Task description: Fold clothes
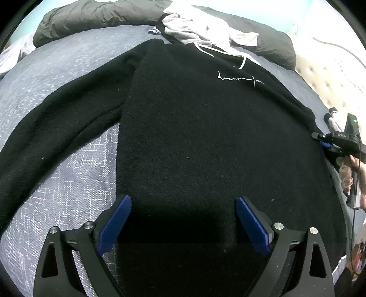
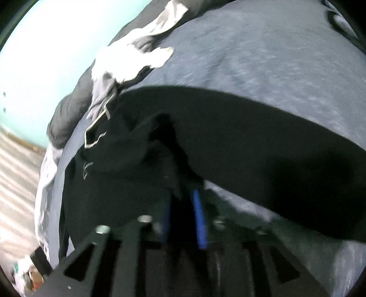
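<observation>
Hoodie (image 1: 205,137), black with small white script on the chest, lies spread flat across the middle of the blue-grey bed (image 1: 68,182); one sleeve (image 1: 57,118) angles out toward the bed's left edge; white drawstring (image 1: 242,61) trails near a heap of pale clothes (image 1: 194,29) at the head end, beside a dark pillow (image 1: 91,16). Left gripper (image 1: 183,219) hovers over the hem, jaws wide, nothing between them; right gripper (image 2: 185,205) sits at the hoodie's right edge, blue pads narrow with a bunched fold of black fabric between them; blur hides whether they actually pinch it.
</observation>
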The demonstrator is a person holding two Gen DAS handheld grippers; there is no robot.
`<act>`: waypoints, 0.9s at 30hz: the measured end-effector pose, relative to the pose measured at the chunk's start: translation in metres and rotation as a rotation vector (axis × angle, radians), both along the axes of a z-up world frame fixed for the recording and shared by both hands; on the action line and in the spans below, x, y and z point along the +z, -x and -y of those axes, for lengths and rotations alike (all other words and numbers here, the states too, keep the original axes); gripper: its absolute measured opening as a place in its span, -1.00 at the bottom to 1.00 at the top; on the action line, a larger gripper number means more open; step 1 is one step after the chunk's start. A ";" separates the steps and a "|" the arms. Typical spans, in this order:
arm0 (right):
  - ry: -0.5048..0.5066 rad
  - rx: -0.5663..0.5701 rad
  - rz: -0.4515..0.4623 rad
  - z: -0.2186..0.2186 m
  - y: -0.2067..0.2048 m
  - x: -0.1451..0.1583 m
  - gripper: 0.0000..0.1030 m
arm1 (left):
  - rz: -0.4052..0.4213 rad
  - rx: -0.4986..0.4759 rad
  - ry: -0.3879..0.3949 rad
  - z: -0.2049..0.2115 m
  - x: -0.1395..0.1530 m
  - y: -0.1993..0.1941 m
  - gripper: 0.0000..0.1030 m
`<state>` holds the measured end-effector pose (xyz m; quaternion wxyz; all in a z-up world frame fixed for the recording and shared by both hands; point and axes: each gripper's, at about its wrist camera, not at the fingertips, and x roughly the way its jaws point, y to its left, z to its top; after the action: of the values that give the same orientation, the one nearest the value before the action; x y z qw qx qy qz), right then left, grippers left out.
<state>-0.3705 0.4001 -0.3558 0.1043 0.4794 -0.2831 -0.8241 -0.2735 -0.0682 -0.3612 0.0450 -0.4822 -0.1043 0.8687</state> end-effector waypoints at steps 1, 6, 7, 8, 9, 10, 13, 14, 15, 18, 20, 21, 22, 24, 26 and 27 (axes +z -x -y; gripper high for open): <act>0.023 -0.008 -0.010 -0.004 -0.006 0.002 -0.28 | 0.001 0.000 -0.001 0.000 0.000 0.000 0.85; -0.031 0.090 -0.013 0.005 -0.024 0.000 -0.28 | 0.002 -0.002 0.004 -0.002 0.000 0.000 0.86; -0.050 0.107 -0.001 0.009 -0.026 -0.003 -0.28 | 0.003 -0.003 0.005 -0.002 0.000 0.000 0.86; -0.058 0.119 0.004 0.011 -0.029 -0.005 -0.29 | 0.003 -0.003 0.005 -0.002 0.000 0.000 0.86; -0.052 0.118 -0.004 0.012 -0.031 -0.007 -0.46 | 0.003 -0.003 0.005 -0.002 0.000 -0.001 0.86; -0.047 0.114 -0.012 0.011 -0.034 -0.008 -0.72 | 0.003 -0.003 0.005 -0.002 0.000 -0.001 0.86; 0.010 0.050 -0.055 0.001 -0.045 -0.006 -0.86 | 0.003 -0.005 0.005 -0.002 0.001 -0.001 0.86; 0.041 0.026 -0.067 -0.003 -0.049 -0.006 -0.87 | 0.004 -0.006 0.004 -0.002 0.001 -0.001 0.86; 0.066 0.005 -0.076 -0.008 -0.053 -0.006 -0.88 | 0.004 -0.007 0.004 -0.002 0.001 -0.001 0.86; 0.145 -0.055 -0.090 -0.020 -0.066 -0.011 -0.88 | 0.005 -0.008 0.002 -0.002 0.001 -0.001 0.86; 0.208 -0.088 -0.071 -0.026 -0.070 -0.020 -0.88 | 0.004 -0.009 0.003 -0.002 0.001 0.000 0.86; 0.229 -0.096 -0.059 -0.028 -0.072 -0.024 -0.88 | 0.005 -0.010 0.003 -0.002 0.001 0.000 0.86; 0.243 -0.100 -0.051 -0.028 -0.072 -0.026 -0.87 | 0.005 -0.011 0.005 -0.002 0.000 0.000 0.86; 0.249 -0.101 -0.023 -0.027 -0.069 -0.029 -0.82 | 0.005 -0.012 0.008 -0.002 0.000 0.000 0.86; 0.246 -0.102 0.013 -0.025 -0.065 -0.031 -0.81 | 0.006 -0.013 0.011 -0.003 0.000 0.000 0.86; 0.219 -0.100 0.024 -0.026 -0.062 -0.030 -0.81 | 0.007 -0.013 0.012 -0.003 0.000 0.000 0.86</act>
<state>-0.3084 0.4256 -0.3856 0.1116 0.4602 -0.3964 -0.7865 -0.2738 -0.0655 -0.3614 0.0476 -0.4862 -0.0961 0.8672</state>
